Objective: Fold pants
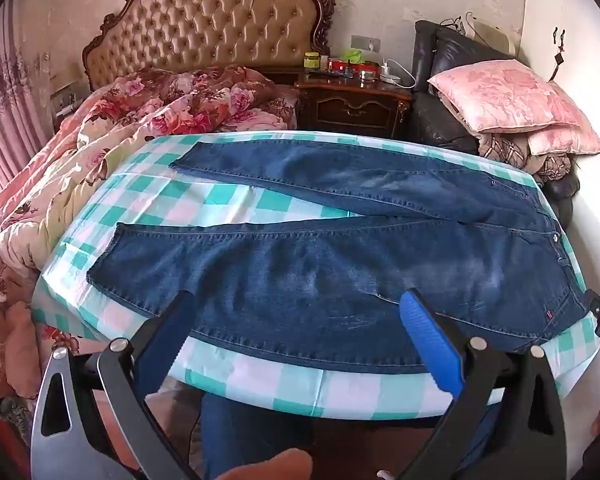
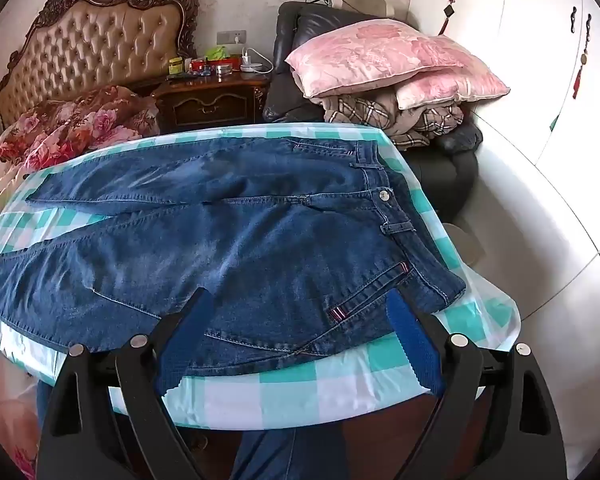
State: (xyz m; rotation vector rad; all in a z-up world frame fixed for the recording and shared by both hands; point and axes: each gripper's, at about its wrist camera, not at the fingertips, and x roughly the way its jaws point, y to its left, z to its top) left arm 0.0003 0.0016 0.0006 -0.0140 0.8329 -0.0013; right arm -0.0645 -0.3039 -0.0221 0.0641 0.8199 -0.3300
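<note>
Dark blue jeans [image 1: 320, 272] lie flat and spread open on a table with a teal and white checked cloth [image 1: 284, 388]. The two legs point left and the waistband is at the right. My left gripper [image 1: 298, 300] is open and empty, hovering over the near leg by the table's front edge. In the right wrist view the jeans [image 2: 240, 240] show their waist button and front pocket. My right gripper [image 2: 298, 300] is open and empty, above the near hip by the pocket, over the checked cloth [image 2: 300, 384].
A bed with a floral quilt [image 1: 100, 148] stands at the left behind the table. A dark nightstand [image 1: 352, 108] with small items is at the back. A black armchair with pink pillows [image 2: 396, 60] stands at the right, beside white wardrobe doors [image 2: 540, 60].
</note>
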